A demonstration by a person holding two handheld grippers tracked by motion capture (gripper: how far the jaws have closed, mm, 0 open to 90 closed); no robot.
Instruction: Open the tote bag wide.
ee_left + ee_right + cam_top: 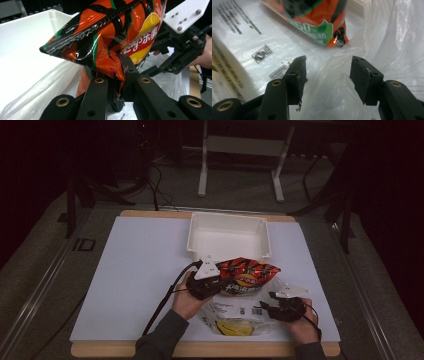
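Gripping the orange crisp packet [105, 37] in clenched jaws, the left gripper [206, 281] holds it above the clear plastic bag [235, 312] near the white tray [227, 237]; the right gripper [328, 72], jaws released, hovers over the bag, seemingly next to pin it down.

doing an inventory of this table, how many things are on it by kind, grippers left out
Orange and black foil crisp bag, clamped in the left gripper: 1
Clear plastic carrier bag with black print, lying under the open right gripper: 1
White rectangular plastic bin: 1
Yellow item inside the clear bag, kind unclear: 1
Total: 4
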